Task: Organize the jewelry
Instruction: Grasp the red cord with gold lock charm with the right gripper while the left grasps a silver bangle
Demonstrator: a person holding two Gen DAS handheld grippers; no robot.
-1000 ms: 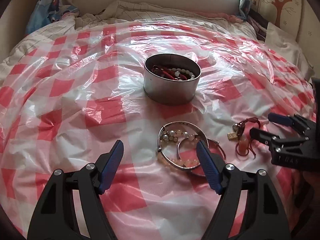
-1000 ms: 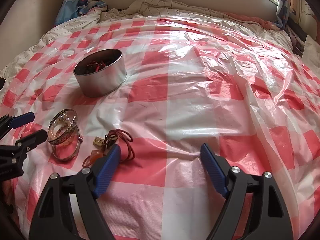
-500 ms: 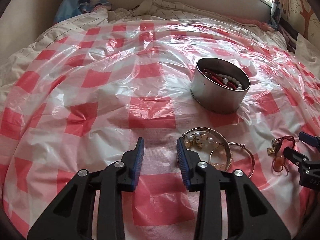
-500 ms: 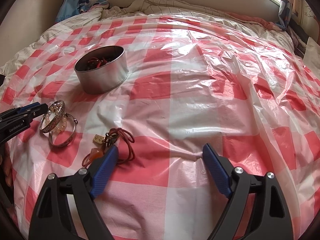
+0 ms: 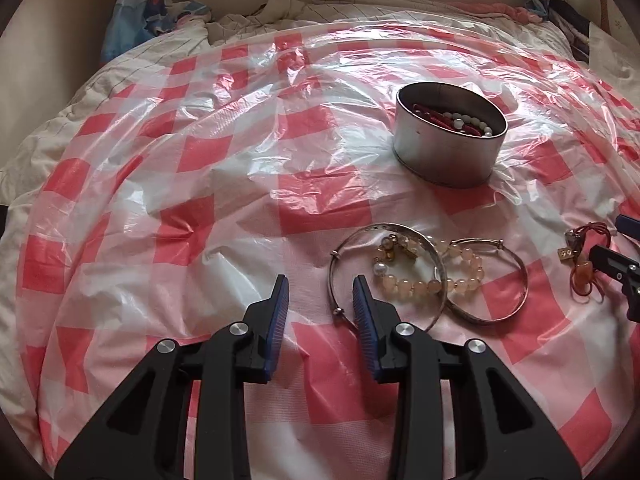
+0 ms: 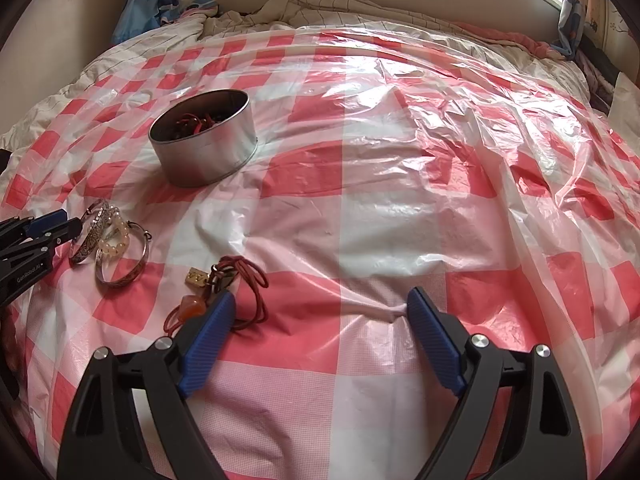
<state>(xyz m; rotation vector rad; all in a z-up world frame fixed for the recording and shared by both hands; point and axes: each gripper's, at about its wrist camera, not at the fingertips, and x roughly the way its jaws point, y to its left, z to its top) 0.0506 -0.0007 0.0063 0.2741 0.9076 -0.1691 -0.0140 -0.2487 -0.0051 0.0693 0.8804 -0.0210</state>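
Across the bed lies a red-and-white checked plastic sheet (image 5: 224, 184), and both grippers tilt steeply down toward it. Seen from the left wrist, the left gripper (image 5: 320, 304) hangs low over the sheet with its blue pads brought to a narrow gap; only bare plastic shows between them, and nothing is gripped. Its right-hand pad sits just at the near rim of a silver bangle (image 5: 390, 276), which lies at about 2 o'clock from the fingertips. A strand of pale beads (image 5: 424, 282) rests partly inside that ring and drapes across into a second bangle (image 5: 494, 280) overlapping it on the right. Farther off at 1 o'clock stands a round metal tin (image 5: 448, 148) with red cord and pearls inside.

From the right wrist, the right gripper (image 6: 320, 312) is held with its jaws spread wide and empty. Its left pad touches or just overlaps a red cord charm (image 6: 224, 284) with a small gold tag and an amber bead, lying at 10 o'clock. The tin is farther away at 11 o'clock.
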